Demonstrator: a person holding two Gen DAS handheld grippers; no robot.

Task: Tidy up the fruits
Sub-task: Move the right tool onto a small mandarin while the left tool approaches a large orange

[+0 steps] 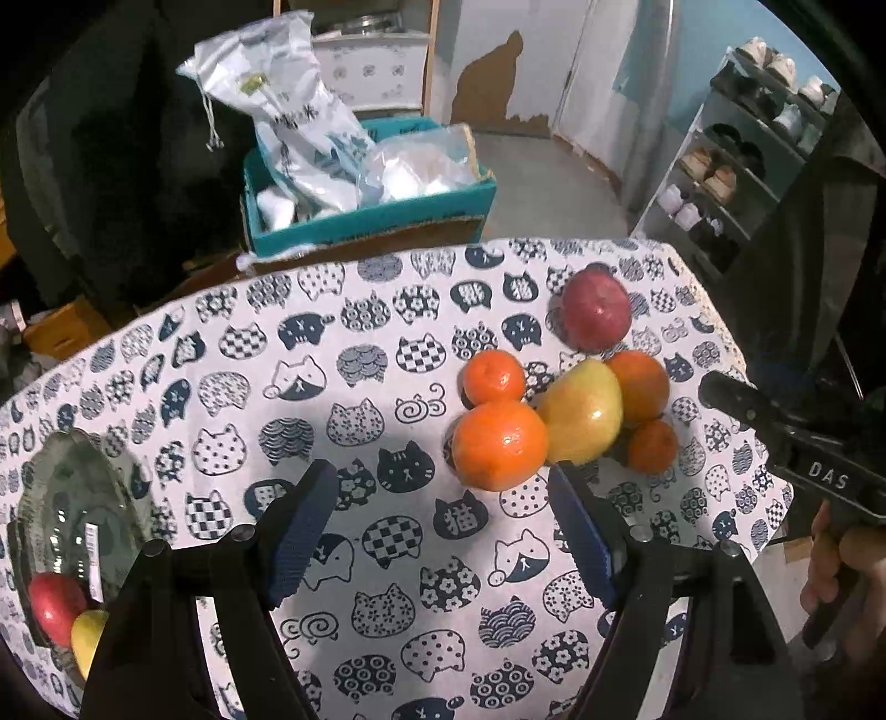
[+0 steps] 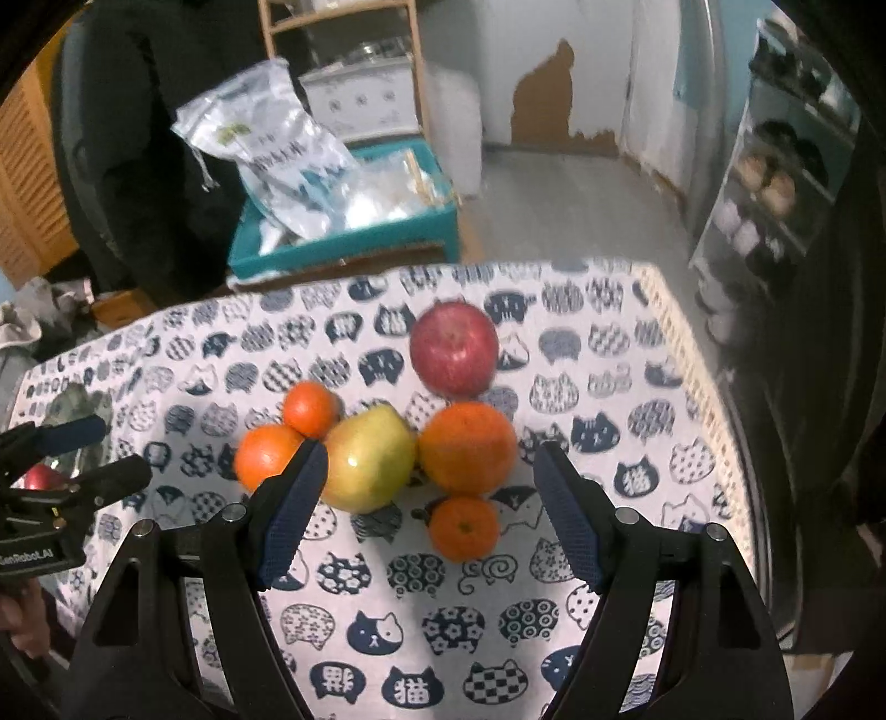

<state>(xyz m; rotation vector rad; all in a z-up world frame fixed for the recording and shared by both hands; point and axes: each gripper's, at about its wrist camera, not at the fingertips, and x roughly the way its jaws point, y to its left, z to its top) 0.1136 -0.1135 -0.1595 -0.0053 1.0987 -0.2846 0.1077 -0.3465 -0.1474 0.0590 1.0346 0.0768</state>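
- A white wall point(image 1: 487, 50) at 12 o'clock has a brown patch where the paint has peeled.
- The grey floor point(image 1: 548, 177) runs beneath it.
- A metal shoe rack point(image 1: 736, 160) stands at 2 o'clock, its shelves full.
- A teal box point(image 1: 365, 216) of plastic bags sits at 11 o'clock.
- A wooden shelf unit point(image 2: 338, 66) stands behind it.

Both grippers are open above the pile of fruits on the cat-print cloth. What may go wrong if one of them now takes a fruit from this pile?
1. The yellow-green pear leans on the round oranges; pulling one may send the others rolling.
2. The red apple lies near the far edge of the cat-print tablecloth; a push may drop it.
3. The open left gripper and the open right gripper aim at one pile, so they may collide.
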